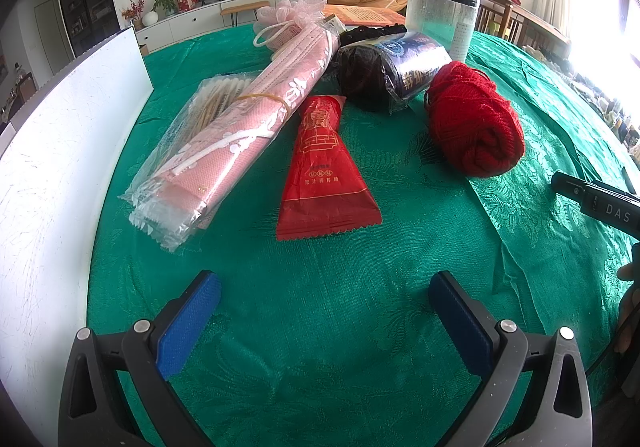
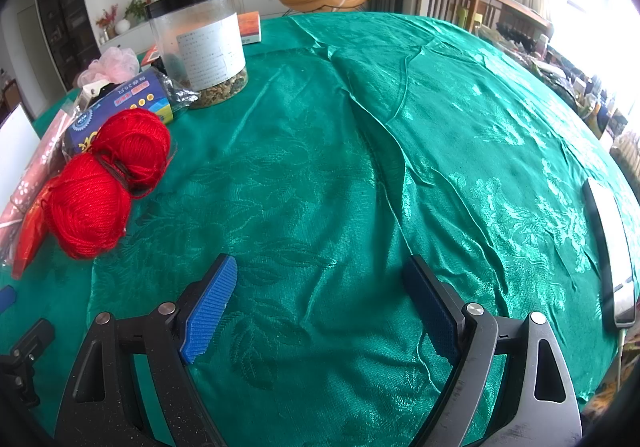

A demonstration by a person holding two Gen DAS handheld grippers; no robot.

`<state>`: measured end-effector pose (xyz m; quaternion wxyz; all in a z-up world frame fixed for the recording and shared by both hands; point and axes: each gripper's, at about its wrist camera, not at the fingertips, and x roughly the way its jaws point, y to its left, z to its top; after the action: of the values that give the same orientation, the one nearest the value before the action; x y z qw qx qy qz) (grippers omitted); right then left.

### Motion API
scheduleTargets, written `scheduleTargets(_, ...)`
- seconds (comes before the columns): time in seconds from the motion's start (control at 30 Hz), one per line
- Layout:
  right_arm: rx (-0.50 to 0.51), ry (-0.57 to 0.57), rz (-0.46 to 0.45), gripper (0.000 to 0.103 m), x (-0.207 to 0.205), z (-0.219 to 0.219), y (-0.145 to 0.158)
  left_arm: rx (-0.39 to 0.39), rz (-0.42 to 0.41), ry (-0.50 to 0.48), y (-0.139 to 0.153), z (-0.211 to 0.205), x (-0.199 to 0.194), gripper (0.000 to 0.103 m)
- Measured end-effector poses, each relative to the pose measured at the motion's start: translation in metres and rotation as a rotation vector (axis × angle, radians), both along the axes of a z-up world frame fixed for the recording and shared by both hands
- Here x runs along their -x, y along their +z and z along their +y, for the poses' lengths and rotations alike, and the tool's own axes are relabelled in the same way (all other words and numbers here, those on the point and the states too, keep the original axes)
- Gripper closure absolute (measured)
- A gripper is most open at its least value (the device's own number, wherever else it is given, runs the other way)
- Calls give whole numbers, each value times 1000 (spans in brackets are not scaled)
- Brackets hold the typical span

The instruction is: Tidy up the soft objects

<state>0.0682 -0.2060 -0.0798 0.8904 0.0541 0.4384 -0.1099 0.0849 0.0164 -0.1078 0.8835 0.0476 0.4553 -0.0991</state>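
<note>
On the green tablecloth [image 1: 320, 307] lies a cluster: a red yarn skein [image 1: 474, 117] [image 2: 106, 177], a red candy wrapper [image 1: 324, 171], a pink mask pack in clear plastic [image 1: 240, 131], a bag of cotton swabs [image 1: 208, 103], dark yarn in a blue-labelled wrapper [image 1: 384, 73] [image 2: 120, 109] and a pink mesh puff [image 1: 292, 13] [image 2: 114, 65]. My left gripper [image 1: 324, 291] is open, low over bare cloth in front of the candy wrapper. My right gripper [image 2: 320, 275] is open over bare cloth, right of the red yarn.
A white board [image 1: 52, 151] stands along the left. A clear jar with a black lid [image 1: 442, 21] [image 2: 200, 43] stands behind the cluster, with an orange book [image 1: 360, 15] beyond it. A phone-like slab [image 2: 610, 251] lies at the right table edge. Cloth folds run across the middle.
</note>
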Motion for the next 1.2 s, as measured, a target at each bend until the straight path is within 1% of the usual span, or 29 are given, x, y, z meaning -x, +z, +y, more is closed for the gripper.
scheduleTargets(0.3, 0, 0, 0, 15, 0, 0, 0, -1, 1, -2, 0, 0, 0, 0)
scheduleTargets(0.47, -1, 1, -1, 15, 0, 0, 0, -8, 19, -31, 1, 6, 3, 0)
scheduleTargets(0.5, 0, 0, -1, 15, 0, 0, 0, -17, 16, -33, 1, 8, 5, 0)
scheduleTargets(0.6, 0, 0, -1, 15, 0, 0, 0, 1, 7, -36, 1, 16, 11, 0)
scheduleTargets(0.83, -10, 8, -10, 15, 2, 1, 1, 1, -2, -27, 1, 14, 12, 0)
scheduleTargets(0.87, -28, 16, -21, 16, 3, 1, 3, 1, -2, -27, 1, 14, 11, 0)
scheduleTargets(0.9, -77, 38, -42, 16, 5, 2, 6, 2, -2, -26, 0, 14, 11, 0)
scheduleTargets(0.97, -207, 127, -92, 16, 7, 11, 16, 1, -3, -26, 0, 14, 11, 0)
scheduleTargets(1.03, -285, 216, -131, 16, 4, 28, 28, 1, -2, -26, 0, 14, 11, 0)
scheduleTargets(1.07, -316, 256, -133, 16, -1, 38, 33, 1, -2, -26, 0, 14, 11, 0)
scheduleTargets(1.13, -348, 311, -98, 16, -20, 61, 39, 1, -2, -26, 0, 14, 11, 0)
scheduleTargets(1.2, -327, 353, -48, 16, -39, 85, 40, 1, -2, -26, 0, 14, 11, 0)
